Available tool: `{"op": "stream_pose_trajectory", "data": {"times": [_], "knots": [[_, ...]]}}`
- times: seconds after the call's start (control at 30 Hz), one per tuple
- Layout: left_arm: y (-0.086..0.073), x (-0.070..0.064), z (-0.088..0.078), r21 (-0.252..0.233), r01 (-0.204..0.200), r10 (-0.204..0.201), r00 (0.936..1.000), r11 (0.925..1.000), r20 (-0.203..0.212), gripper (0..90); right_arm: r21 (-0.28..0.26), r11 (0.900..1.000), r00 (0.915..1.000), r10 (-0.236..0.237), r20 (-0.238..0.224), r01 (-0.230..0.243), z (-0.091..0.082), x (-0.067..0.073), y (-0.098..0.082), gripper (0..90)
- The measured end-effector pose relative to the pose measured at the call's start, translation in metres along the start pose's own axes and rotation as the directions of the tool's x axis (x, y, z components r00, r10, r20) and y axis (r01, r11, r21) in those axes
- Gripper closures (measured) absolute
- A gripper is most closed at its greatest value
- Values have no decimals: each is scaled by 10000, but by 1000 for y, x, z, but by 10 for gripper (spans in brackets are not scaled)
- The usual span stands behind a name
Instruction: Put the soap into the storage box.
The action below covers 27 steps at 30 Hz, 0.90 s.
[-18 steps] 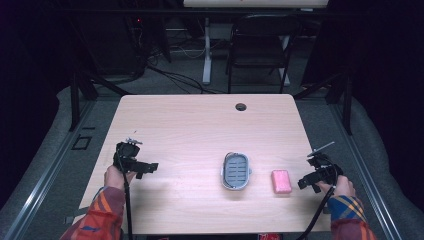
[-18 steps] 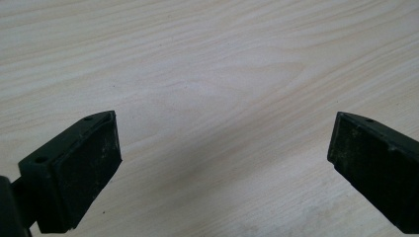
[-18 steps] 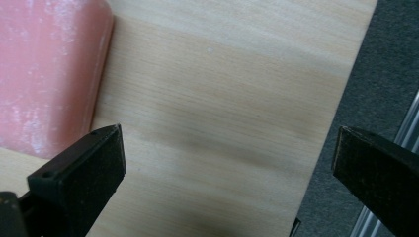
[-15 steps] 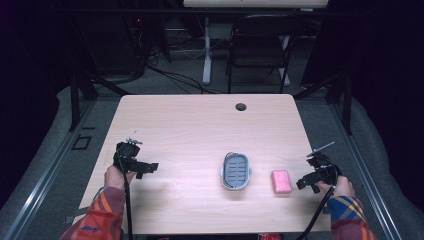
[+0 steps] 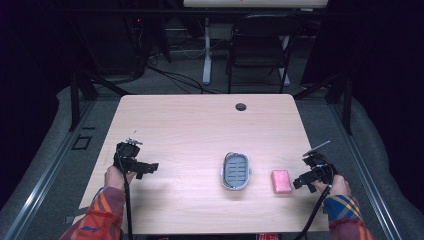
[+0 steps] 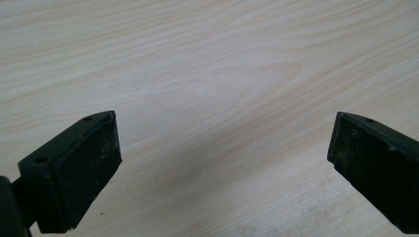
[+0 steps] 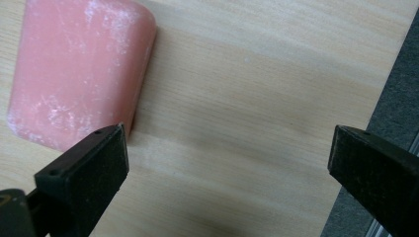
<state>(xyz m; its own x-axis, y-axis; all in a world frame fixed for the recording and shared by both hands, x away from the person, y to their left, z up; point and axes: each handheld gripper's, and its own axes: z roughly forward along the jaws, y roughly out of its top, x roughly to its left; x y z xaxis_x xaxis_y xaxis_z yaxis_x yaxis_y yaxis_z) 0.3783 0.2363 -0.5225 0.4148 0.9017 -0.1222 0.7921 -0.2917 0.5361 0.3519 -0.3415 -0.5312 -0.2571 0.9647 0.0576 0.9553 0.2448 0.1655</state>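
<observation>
The pink soap bar [image 5: 281, 181] lies flat on the table [image 5: 200, 125] at the lower right of the high view, just beside the grey soap dish [image 5: 235, 171] and apart from it. The right gripper [image 5: 301, 180] hovers close to the bar's right side, jaws spread wide and holding nothing. In the right gripper view the soap sits at the upper left, off the line between the jaws, with one jaw tip low in front of its near corner.

From here the likeliest slip is a closure that catches only that corner: the bar looks smooth and rounded, so it could squirt sideways or twist out. A sideways shove might also push it against the dish and shift that too. The table edge runs down the right of the same view, so a jaw coming in from that side has little room.

The left gripper [image 5: 142, 168] waits at the lower left of the high view, also released, over bare wood [image 6: 222, 89].

The tabletop is pale wood grain with a round cable hole [image 5: 241, 107] near its far edge. Beyond it the room is dark, with a chair [image 5: 260, 45], a white desk leg [image 5: 206, 50] and cables on a grey floor.
</observation>
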Motion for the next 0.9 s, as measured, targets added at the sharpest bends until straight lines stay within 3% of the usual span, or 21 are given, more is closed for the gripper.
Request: {"op": "stream_pose_trajectory", "data": {"times": [0.07, 0.13, 0.37, 0.57, 0.63, 0.77, 0.9], "knots": [[0, 0, 0, -17, -40, 40, 10000, 10000, 4, 0, -304, 9993, 9998, 197, -99, -200, 1, 2, -1, 17], [0, 0, 0, 2, -72, 72, 10000, 10000, -7, 0, 37, 9999, 9999, -141, 43, 141, -3, 2, 1, 15], [0, -1, 0, -3, -99, 99, 9999, 10000, 19, 0, -200, 9998, 10000, 66, -44, -67, -5, 5, 1, 1], [0, -1, 0, 32, -128, 128, 9999, 9999, 4, 0, -354, 9993, 9998, -142, -113, 138, -10, 17, 4, 0], [0, -1, 0, 43, -151, 151, 9999, 9999, -11, 0, -656, 9978, 9999, -74, -89, 68, -10, 23, 5, 0], [0, -1, 0, 51, -150, 150, 9999, 9999, -27, 0, -486, 9984, 9995, -282, -130, 276, -14, 30, 9, 0], [0, -2, 1, 53, -167, 167, 9999, 9998, -12, 0, -710, 9975, 9997, -16, -264, -3, -17, 38, 14, 0]]}}
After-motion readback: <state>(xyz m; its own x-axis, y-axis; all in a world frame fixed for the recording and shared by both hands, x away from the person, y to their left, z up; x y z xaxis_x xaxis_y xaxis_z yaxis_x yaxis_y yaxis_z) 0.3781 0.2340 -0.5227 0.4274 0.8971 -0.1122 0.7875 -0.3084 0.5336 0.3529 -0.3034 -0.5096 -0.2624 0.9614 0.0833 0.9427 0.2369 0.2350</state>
